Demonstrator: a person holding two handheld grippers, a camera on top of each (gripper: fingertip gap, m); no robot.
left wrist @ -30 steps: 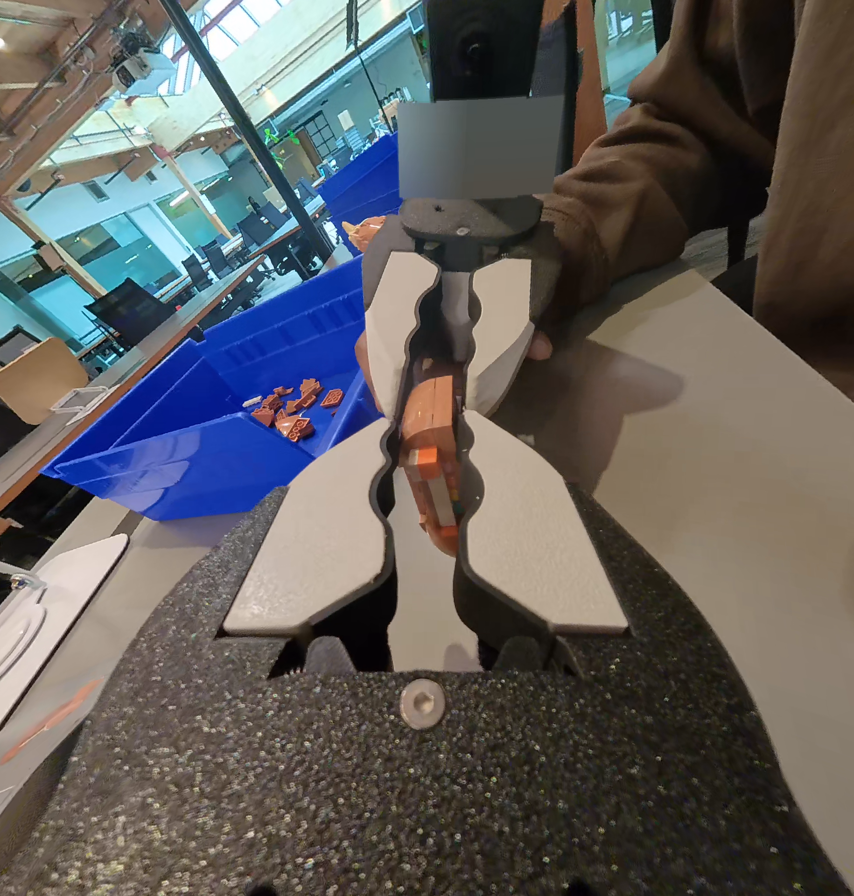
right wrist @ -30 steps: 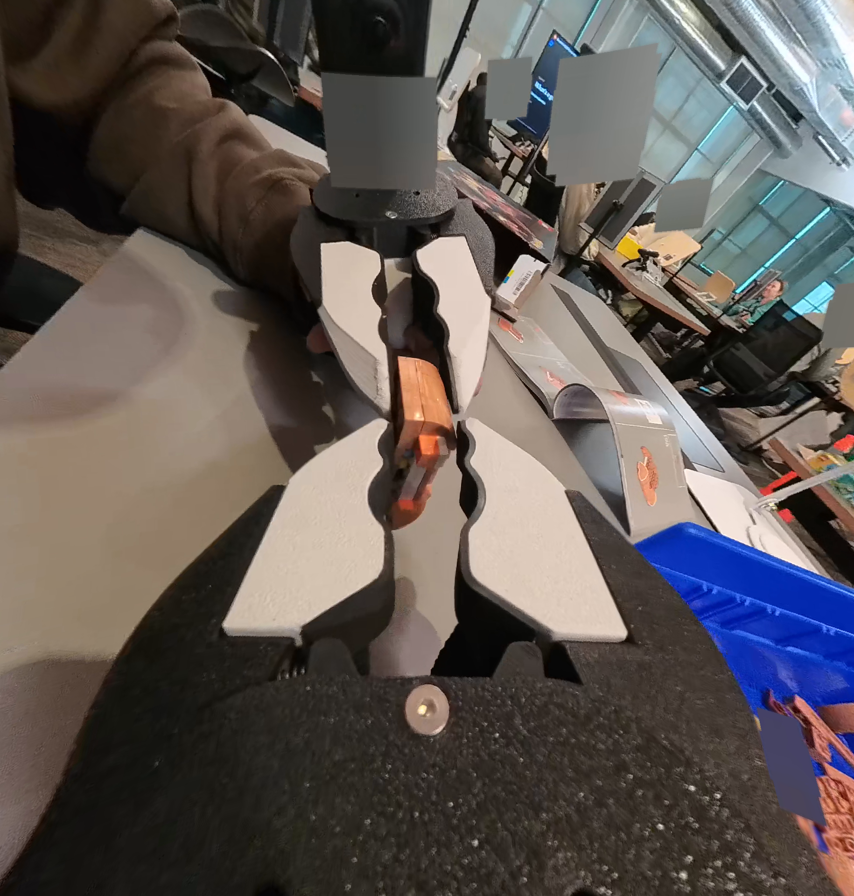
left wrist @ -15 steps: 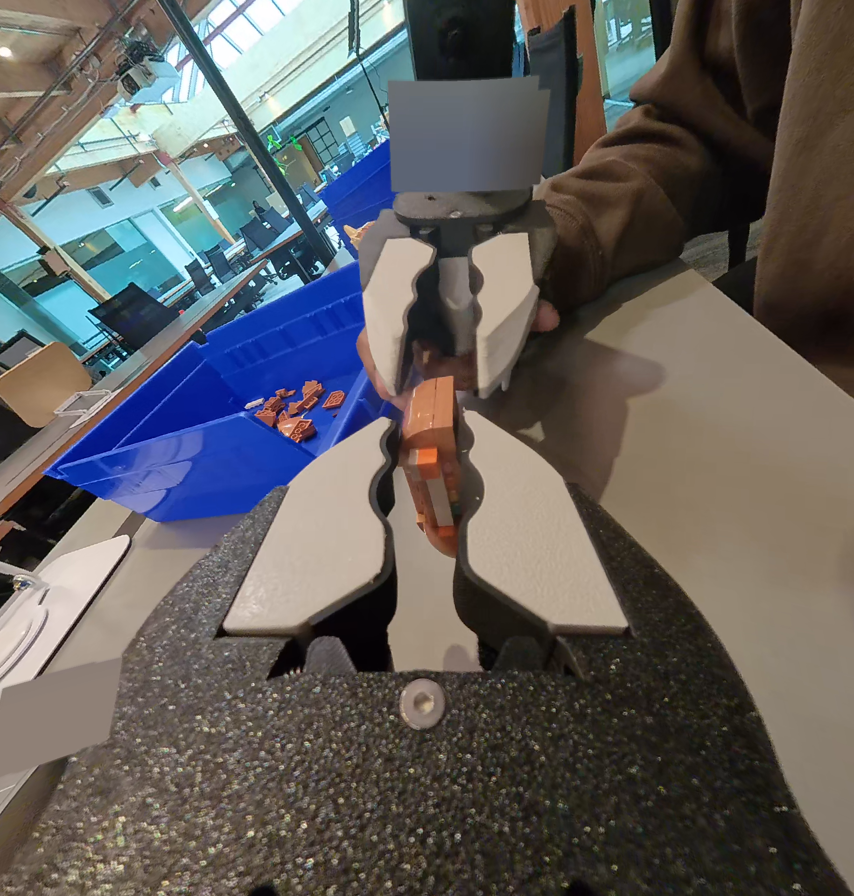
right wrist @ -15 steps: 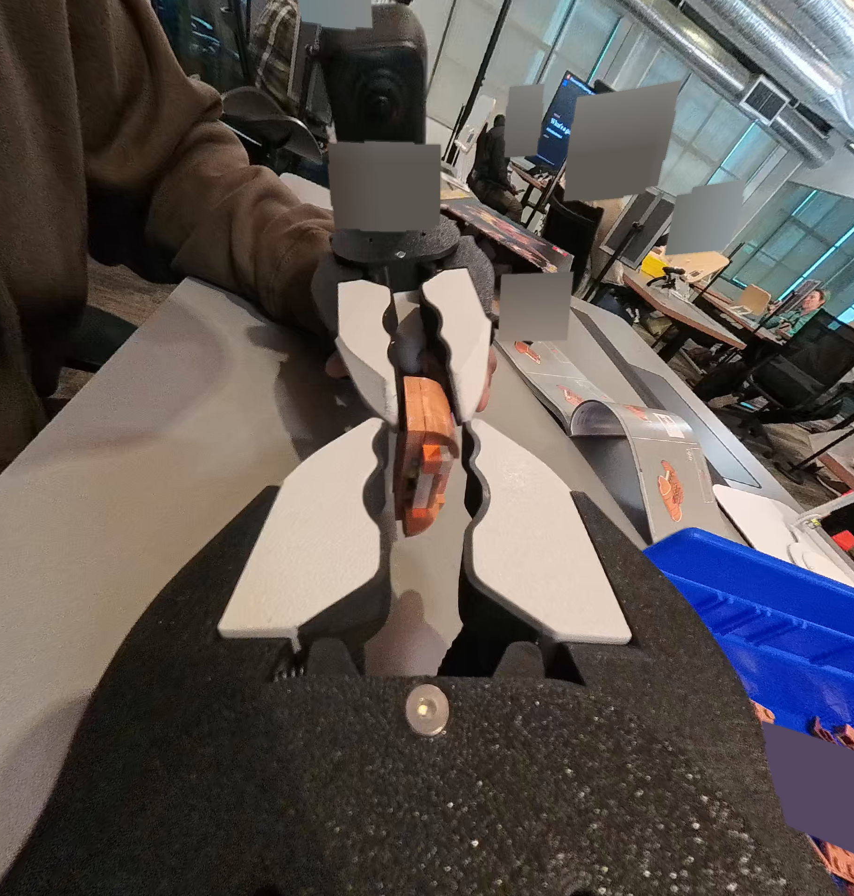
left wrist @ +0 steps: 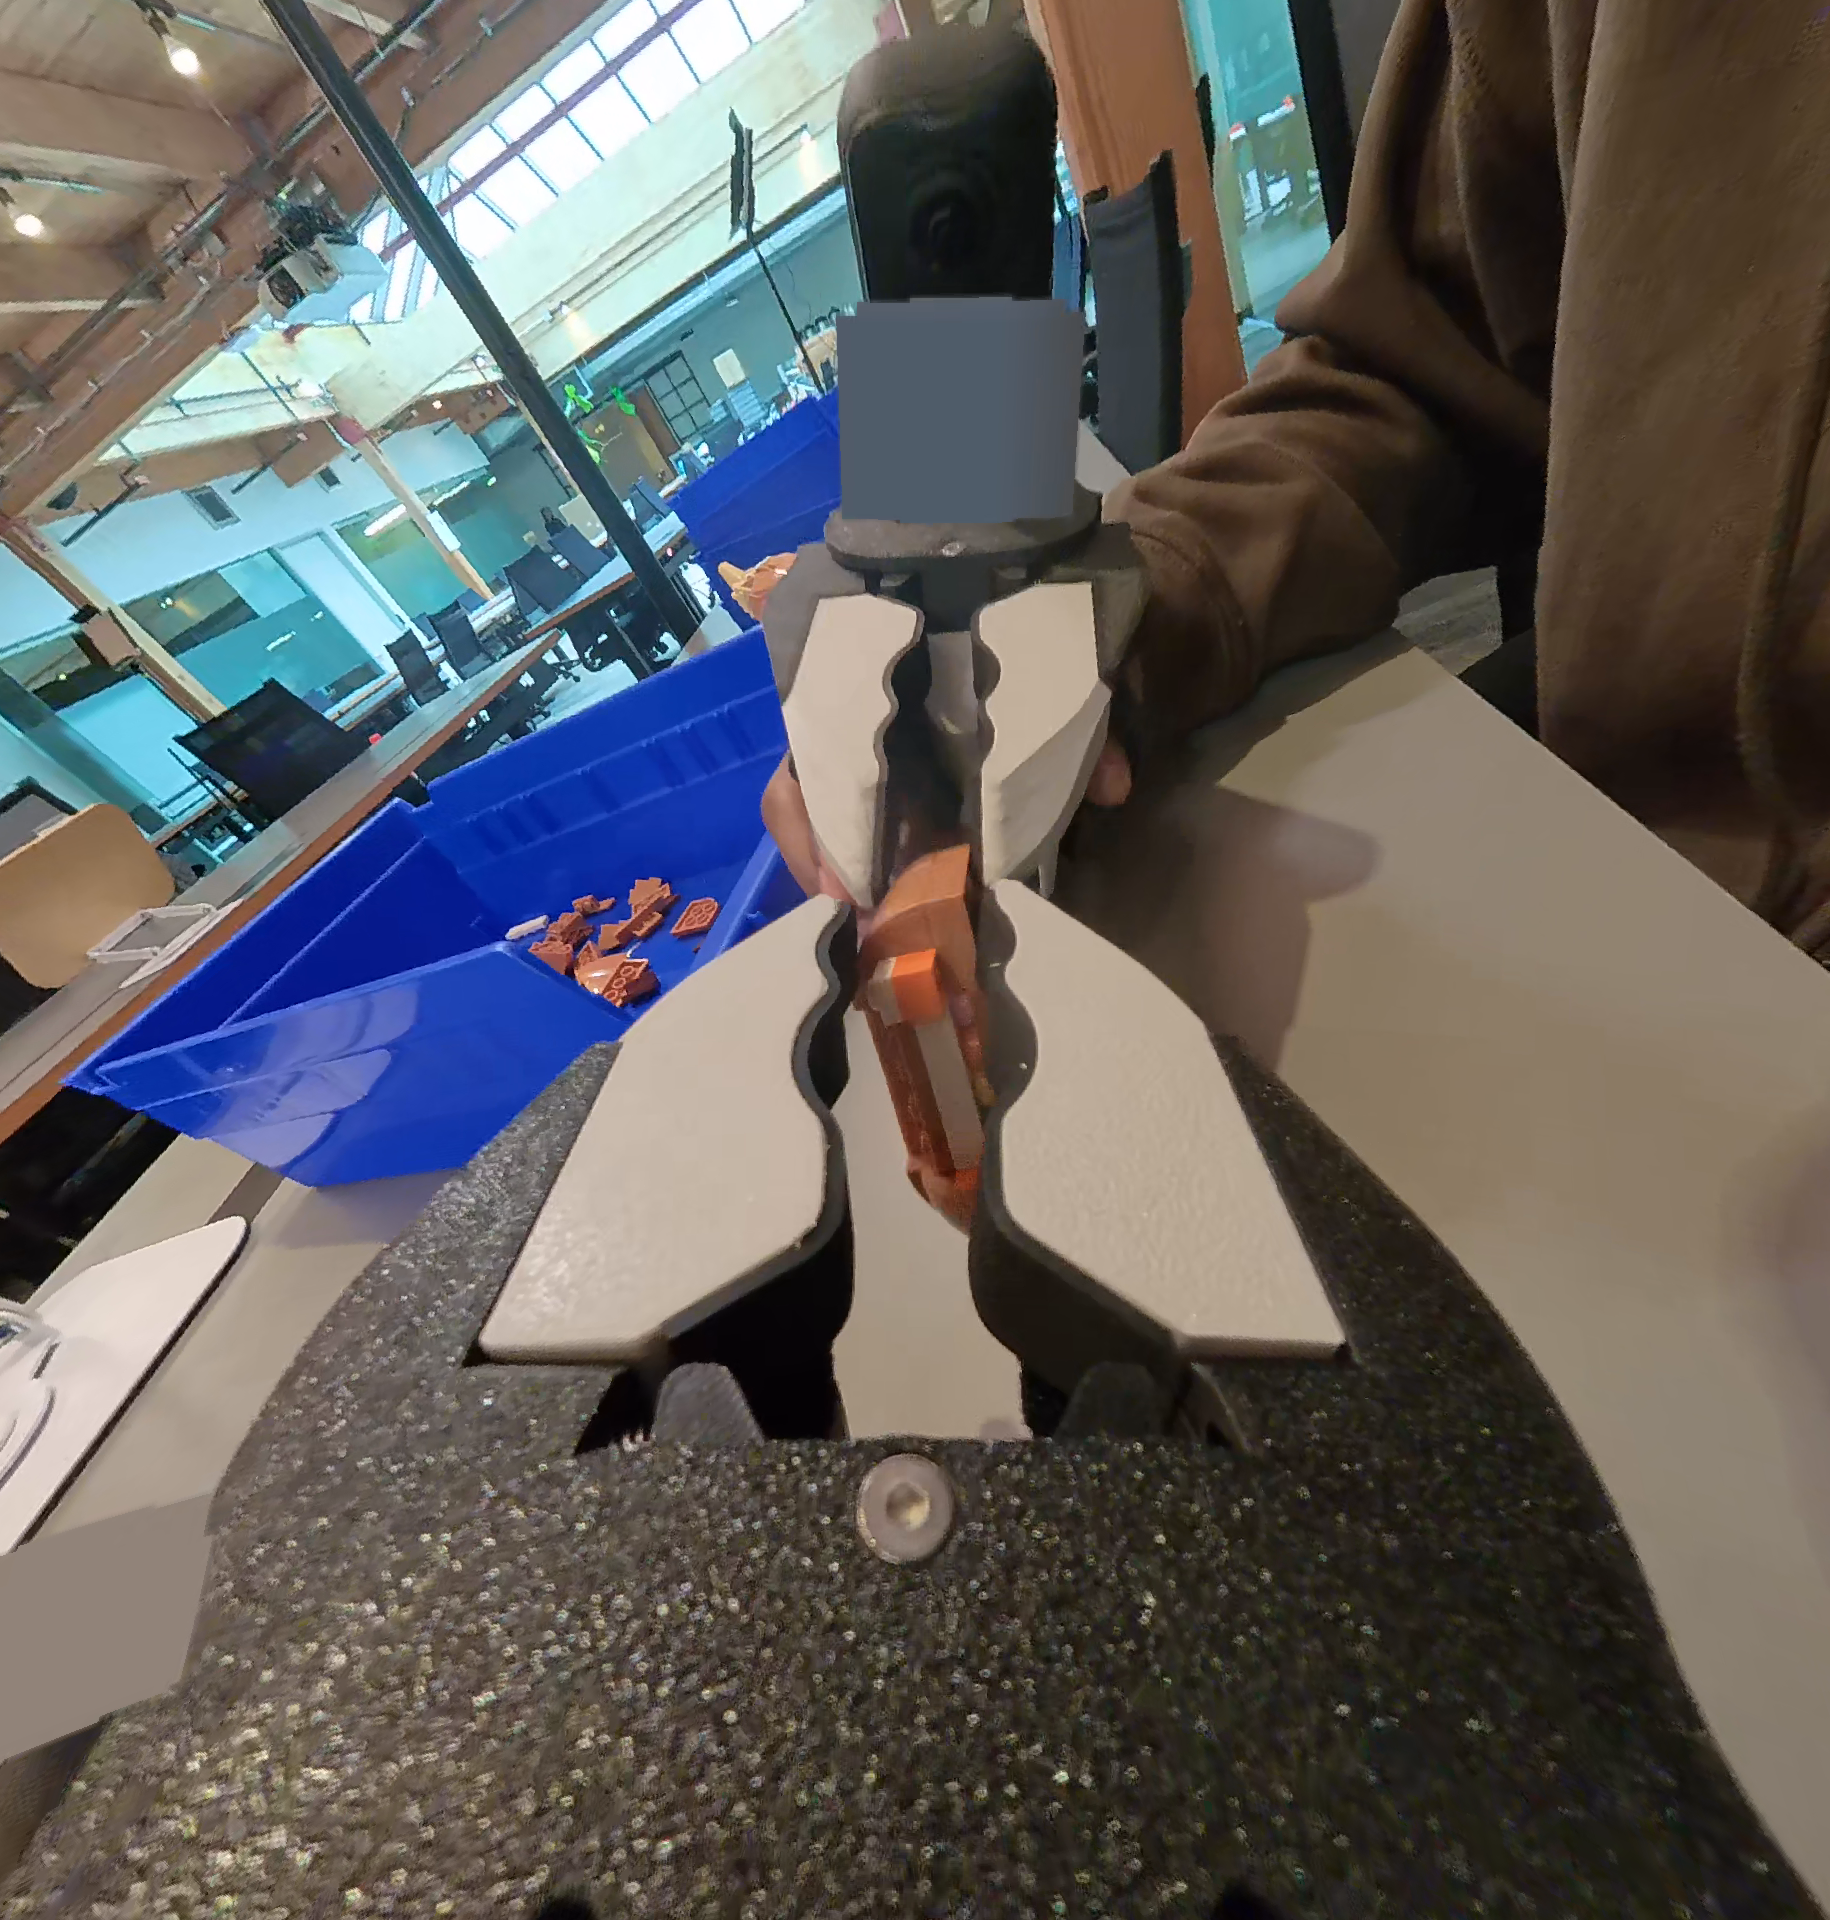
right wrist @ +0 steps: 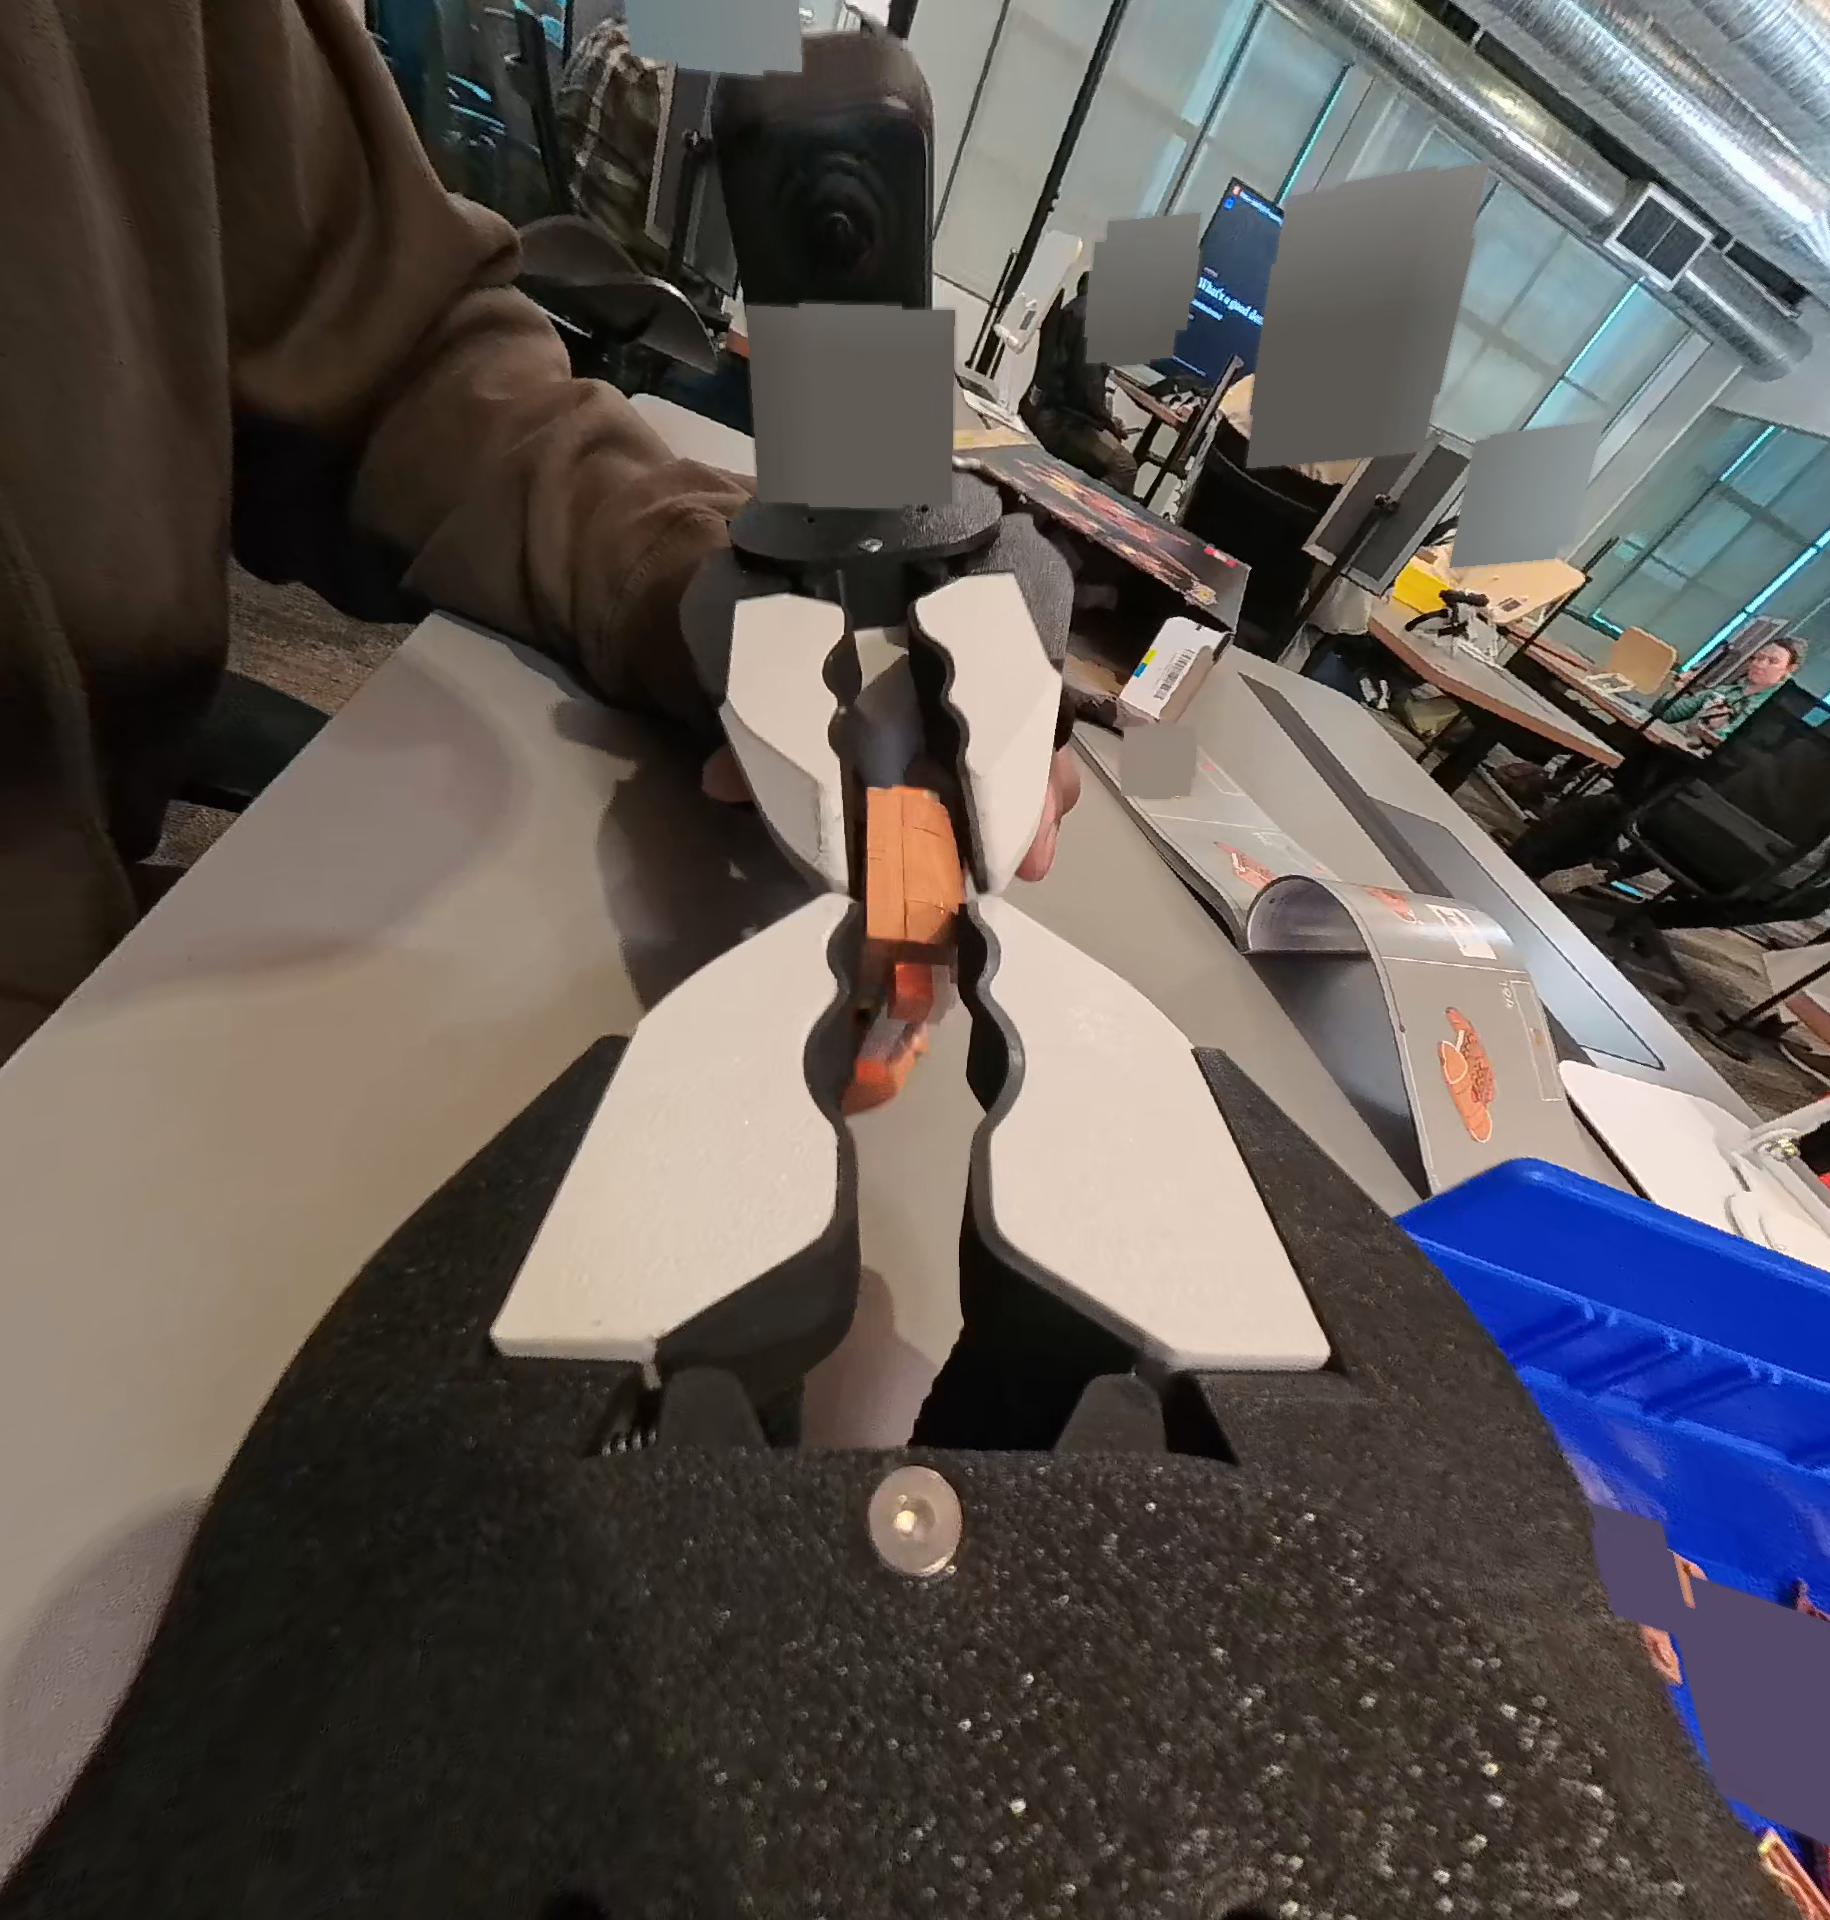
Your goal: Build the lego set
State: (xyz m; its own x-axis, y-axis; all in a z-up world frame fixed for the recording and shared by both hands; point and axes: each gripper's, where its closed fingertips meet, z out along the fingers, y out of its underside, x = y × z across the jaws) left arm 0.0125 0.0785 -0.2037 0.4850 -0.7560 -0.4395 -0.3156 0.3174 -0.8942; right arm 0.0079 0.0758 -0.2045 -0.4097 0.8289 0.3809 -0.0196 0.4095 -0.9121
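Left gripper [left wrist: 916, 935], nearest in the left wrist view, pinches the near end of an orange-brown lego assembly [left wrist: 926, 1039] held above the grey table [left wrist: 1513, 987]. Right gripper [right wrist: 906, 920], tip to tip with it, grips the same assembly at the opposite end. Beyond, a blue bin [left wrist: 391, 1049] holds loose brown lego pieces [left wrist: 620, 935]. An open instruction booklet [right wrist: 1410, 966] lies on the table farther off.
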